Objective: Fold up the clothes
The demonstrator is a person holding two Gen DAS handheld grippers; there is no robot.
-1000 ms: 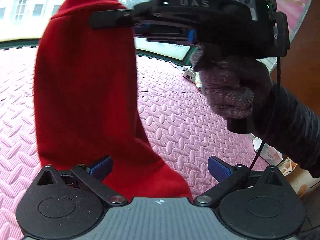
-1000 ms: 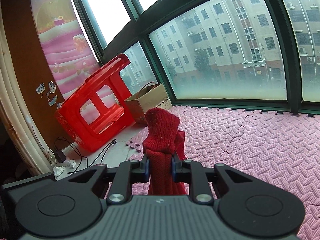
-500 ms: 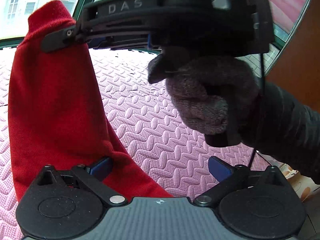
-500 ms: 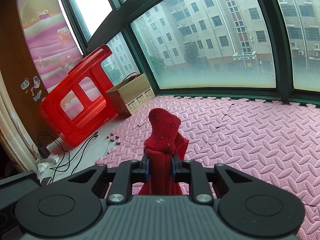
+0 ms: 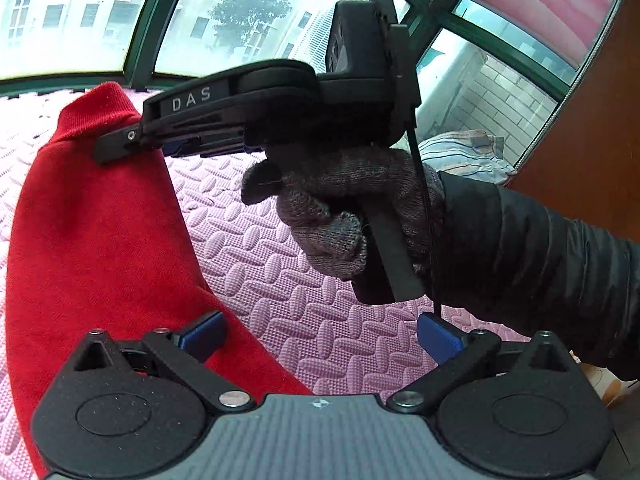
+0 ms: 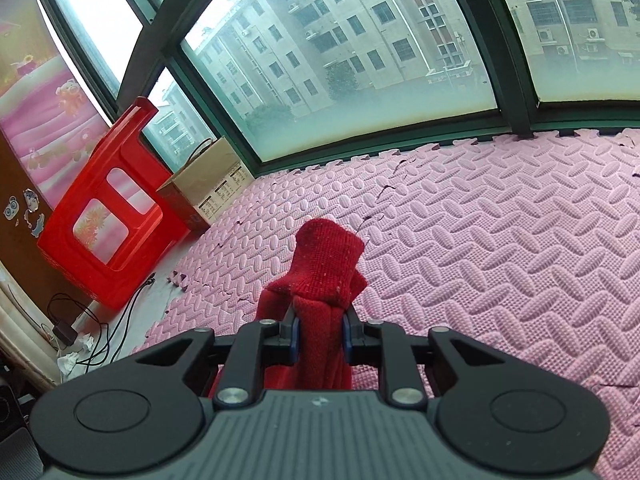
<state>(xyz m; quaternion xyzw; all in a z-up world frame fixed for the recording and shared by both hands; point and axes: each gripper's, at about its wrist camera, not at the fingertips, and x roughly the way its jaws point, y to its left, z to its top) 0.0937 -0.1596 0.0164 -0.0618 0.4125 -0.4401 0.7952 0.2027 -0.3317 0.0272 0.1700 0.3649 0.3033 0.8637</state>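
Right tongs (image 6: 319, 334) clamped on red garment (image 6: 326, 268); left tongs (image 5: 320, 334) agape, seemingly beside it.

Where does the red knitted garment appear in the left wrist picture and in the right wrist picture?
Left wrist view: the red garment fills the left side, hanging from the right gripper, which clamps its top.
Right wrist view: it stands at lower centre, bunched between the shut fingers of the same gripper.
Shared landmark: the pink foam mat behind the garment in both views.
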